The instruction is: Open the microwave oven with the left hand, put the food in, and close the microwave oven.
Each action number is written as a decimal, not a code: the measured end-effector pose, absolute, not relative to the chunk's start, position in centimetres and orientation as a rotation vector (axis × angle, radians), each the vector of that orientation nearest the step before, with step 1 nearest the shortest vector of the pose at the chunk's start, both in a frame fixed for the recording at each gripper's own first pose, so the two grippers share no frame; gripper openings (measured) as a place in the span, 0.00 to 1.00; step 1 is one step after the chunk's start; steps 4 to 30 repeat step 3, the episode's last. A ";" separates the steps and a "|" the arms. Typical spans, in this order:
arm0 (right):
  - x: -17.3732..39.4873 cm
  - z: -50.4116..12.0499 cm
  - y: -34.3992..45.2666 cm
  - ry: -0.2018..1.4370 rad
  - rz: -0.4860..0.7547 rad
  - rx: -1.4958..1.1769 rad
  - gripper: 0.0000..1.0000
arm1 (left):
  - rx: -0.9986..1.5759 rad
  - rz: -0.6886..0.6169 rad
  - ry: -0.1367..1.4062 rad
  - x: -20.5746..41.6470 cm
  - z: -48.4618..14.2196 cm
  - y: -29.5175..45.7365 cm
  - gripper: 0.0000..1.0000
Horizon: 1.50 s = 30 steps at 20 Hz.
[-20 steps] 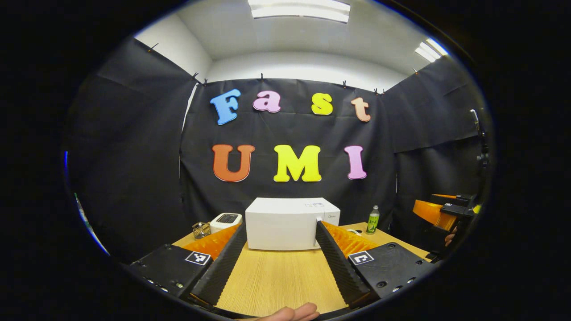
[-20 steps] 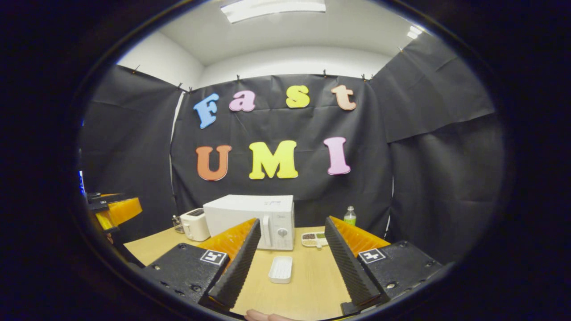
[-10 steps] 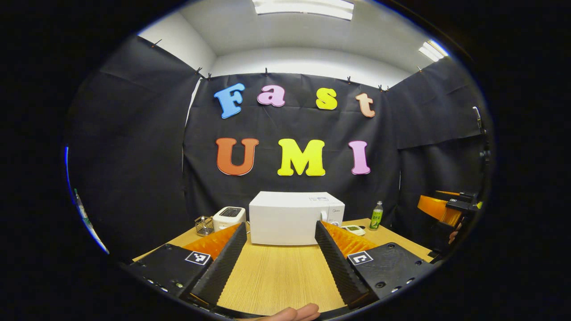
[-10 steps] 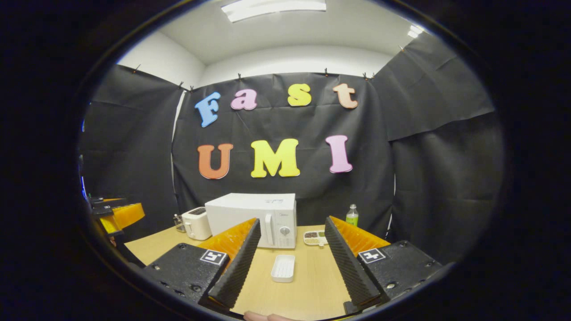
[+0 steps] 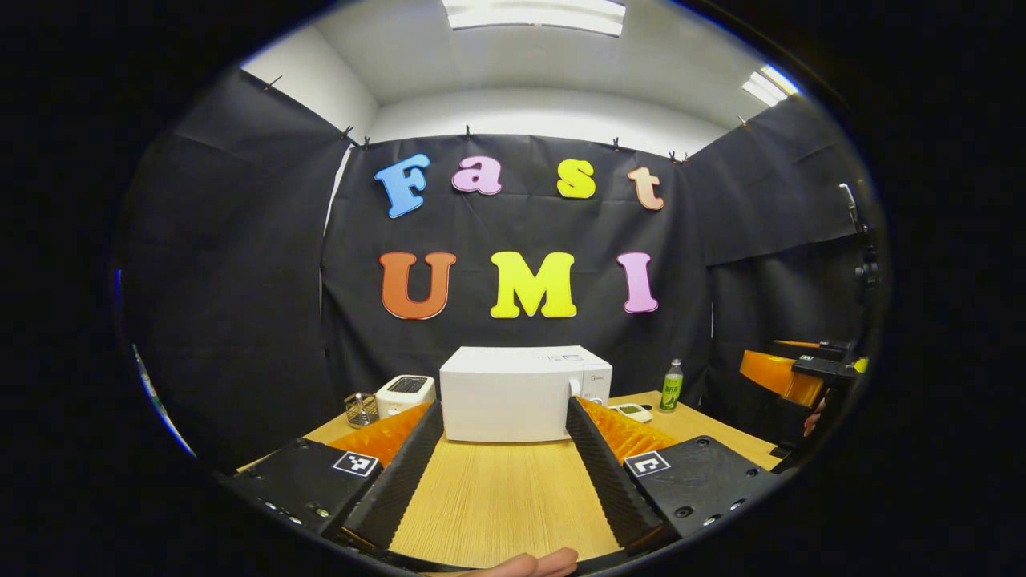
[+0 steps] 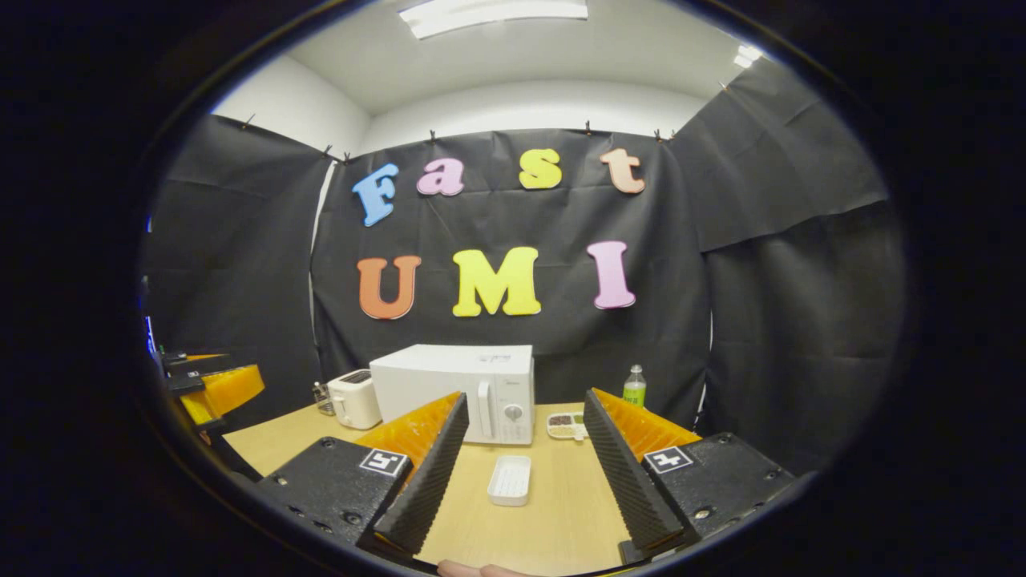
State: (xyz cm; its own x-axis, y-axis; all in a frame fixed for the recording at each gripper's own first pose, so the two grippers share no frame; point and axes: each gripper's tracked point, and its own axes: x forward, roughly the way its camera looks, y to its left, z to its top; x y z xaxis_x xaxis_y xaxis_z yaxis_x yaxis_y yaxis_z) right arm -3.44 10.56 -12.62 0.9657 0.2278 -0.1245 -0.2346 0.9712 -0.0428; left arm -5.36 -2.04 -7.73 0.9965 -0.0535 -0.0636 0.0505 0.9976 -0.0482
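Observation:
A white microwave [image 5: 513, 393] stands shut at the back of the wooden table [image 5: 497, 497], its handle [image 6: 483, 409] and dial on its right side. To its right lies a small compartment dish of food [image 6: 567, 425]. A white ribbed tray [image 6: 510, 479] rests on the table in front of the microwave. My left gripper [image 5: 503, 407] hangs open over the table, facing the microwave door and well short of it. My right gripper [image 6: 525, 401] is open too, above the near table, with the tray ahead between its fingers. Neither holds anything.
A white toaster [image 5: 405, 393] and a small wire basket [image 5: 361, 409] stand left of the microwave. A green bottle [image 6: 634, 386] stands at the back right. A fingertip [image 5: 533, 563] shows at the bottom edge. The other gripper [image 5: 789, 377] is off to the right.
Both views shift only slightly as the hands drift. The jaws stay open, the microwave stays shut, and nothing on the table has moved.

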 end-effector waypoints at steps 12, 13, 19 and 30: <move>-3.6 -12.7 10.3 0.122 0.233 -0.052 0.92 | -0.045 -0.053 0.068 -5.3 -8.0 -2.3 0.95; -3.6 -12.7 10.3 0.122 0.233 -0.052 0.92 | -0.045 -0.053 0.068 -5.3 -8.0 -2.3 0.95; -3.6 -12.7 10.3 0.122 0.233 -0.052 0.92 | -0.045 -0.053 0.068 -5.3 -8.0 -2.3 0.95; -3.6 -12.7 10.3 0.122 0.233 -0.052 0.92 | -0.045 -0.053 0.068 -5.3 -8.0 -2.3 0.95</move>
